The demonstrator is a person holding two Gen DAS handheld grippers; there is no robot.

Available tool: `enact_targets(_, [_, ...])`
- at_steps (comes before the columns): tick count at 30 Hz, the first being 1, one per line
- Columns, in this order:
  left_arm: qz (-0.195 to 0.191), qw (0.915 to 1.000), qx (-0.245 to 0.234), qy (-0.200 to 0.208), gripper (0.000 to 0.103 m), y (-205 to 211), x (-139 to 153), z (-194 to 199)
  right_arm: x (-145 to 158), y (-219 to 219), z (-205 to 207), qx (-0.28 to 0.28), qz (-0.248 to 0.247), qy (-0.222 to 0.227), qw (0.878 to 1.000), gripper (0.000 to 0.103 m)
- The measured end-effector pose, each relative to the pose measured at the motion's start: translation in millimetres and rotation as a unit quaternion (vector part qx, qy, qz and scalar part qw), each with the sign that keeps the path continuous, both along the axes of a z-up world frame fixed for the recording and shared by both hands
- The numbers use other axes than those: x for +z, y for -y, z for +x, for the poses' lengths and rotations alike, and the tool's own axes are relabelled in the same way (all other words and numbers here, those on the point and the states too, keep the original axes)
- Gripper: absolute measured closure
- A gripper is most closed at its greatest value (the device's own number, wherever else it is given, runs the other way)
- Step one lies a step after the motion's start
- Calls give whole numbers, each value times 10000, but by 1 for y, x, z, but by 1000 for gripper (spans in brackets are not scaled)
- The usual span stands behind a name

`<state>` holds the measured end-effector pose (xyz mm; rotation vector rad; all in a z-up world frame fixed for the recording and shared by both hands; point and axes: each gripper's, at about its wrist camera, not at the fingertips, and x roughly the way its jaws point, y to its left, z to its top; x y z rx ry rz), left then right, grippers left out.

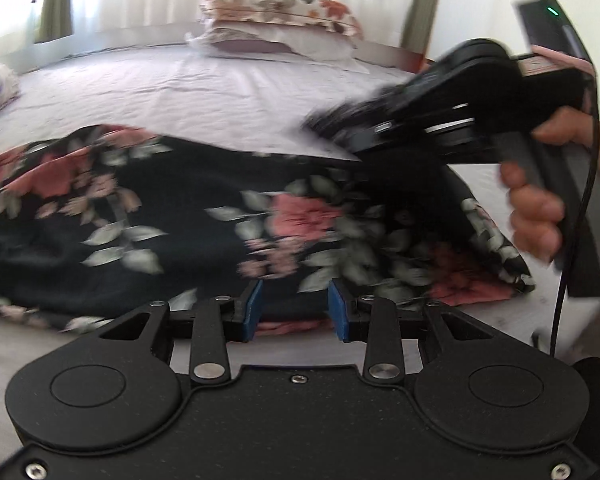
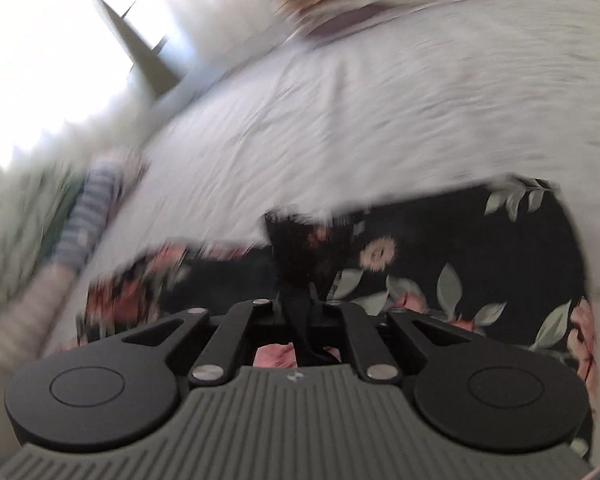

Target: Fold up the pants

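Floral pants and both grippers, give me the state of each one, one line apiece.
Floral pants: lying on the bed sheet, partly folded, one edge pinched.
Left gripper: open, blue fingers apart, holding nothing.
Right gripper: shut on a dark fold of the pants.
Pillows: stacked at the bed's far end.

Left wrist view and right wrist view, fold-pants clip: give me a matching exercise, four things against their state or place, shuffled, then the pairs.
Things:
1. left gripper
2. right gripper
3. floral pants
4. floral pillow

States or places:
A. at the far end of the bed, by the curtains
B. shut on dark fabric
C. open, blue pads apart at the fabric's near edge
D. spread across the near part of the bed

Pairs: 1-C, 2-B, 3-D, 4-A
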<state>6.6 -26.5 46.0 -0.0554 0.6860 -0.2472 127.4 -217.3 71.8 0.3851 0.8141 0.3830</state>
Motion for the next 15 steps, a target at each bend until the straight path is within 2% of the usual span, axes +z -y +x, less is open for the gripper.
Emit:
enact_targets(1, [-35,10000,61,-16,70,-7,-1,-1,-2,-16,0,161,-131,5,9998,60])
enact_targets(2, [-87,9999,101,-32,70,-14,-1,0,-2,-24,-1,276,-157,17,9995,45])
enact_targets(3, [-136,9998,132,-34,70,-20,0,0,0,-28,-7,340,-102,59,9994,38])
enact_targets(6, [-322,9993,159,-43,67,-33,1,3,8,-15,-22,277,10,194,9994,35])
enact_targets(8, [-560,9982,167,-106,61,-37,2,9,15,4,-38,27,-150,336,9993,31])
enact_targets(9, [-689,9974,145,-122,59,-37,2,13,17,12,-47,-115,-313,410,9986,29])
enact_targets(11, [-876,9960,110,-115,46,-35,3,19,19,27,-65,-394,-775,567,9946,26])
enact_targets(12, [-900,9958,141,-98,43,-32,3,21,18,32,-74,-514,-1036,625,9913,25])
enact_targets(14, [-862,9960,232,-68,28,-27,1,26,11,41,-96,-670,-1561,729,9828,23])
enact_targets(15, [-820,9963,264,-71,28,-24,-1,30,6,43,-105,-735,-1789,757,9782,23])
